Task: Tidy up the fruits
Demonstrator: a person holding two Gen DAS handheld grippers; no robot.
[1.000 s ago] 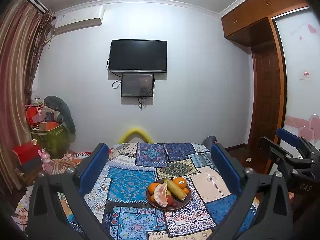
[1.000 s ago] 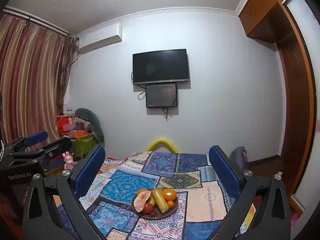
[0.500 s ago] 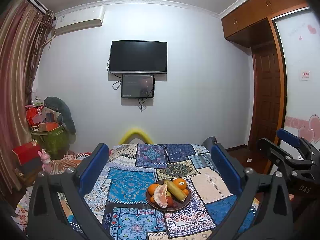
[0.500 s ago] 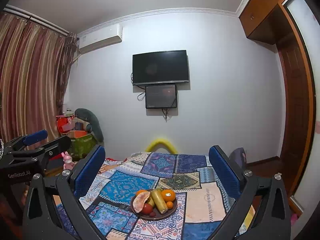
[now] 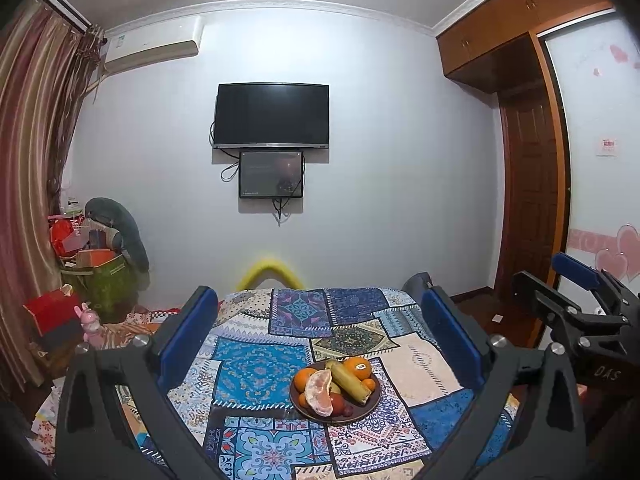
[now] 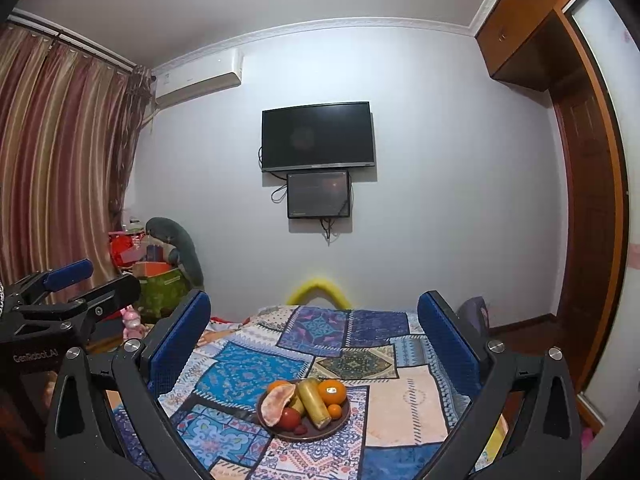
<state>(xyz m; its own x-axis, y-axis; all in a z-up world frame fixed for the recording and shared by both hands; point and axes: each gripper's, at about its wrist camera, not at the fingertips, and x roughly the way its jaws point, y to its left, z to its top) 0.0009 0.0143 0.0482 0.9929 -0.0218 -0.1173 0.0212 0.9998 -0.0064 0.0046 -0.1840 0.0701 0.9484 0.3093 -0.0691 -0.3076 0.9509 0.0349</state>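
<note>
A dark brown plate of fruit sits on a table with a patchwork cloth. On it lie a pomelo wedge, a yellow-green stalk piece, oranges and small red fruits. The plate also shows in the right wrist view, with the pomelo wedge and an orange. My left gripper is open and empty, held above and short of the plate. My right gripper is open and empty, likewise held back from the plate.
A yellow chair back stands at the table's far edge. Cluttered boxes and bags fill the left corner by the curtain. A TV hangs on the far wall. A wooden door is at right.
Both grippers have drifted slightly; the plate sits a little lower and nearer in both views. Nothing was grasped or released.
</note>
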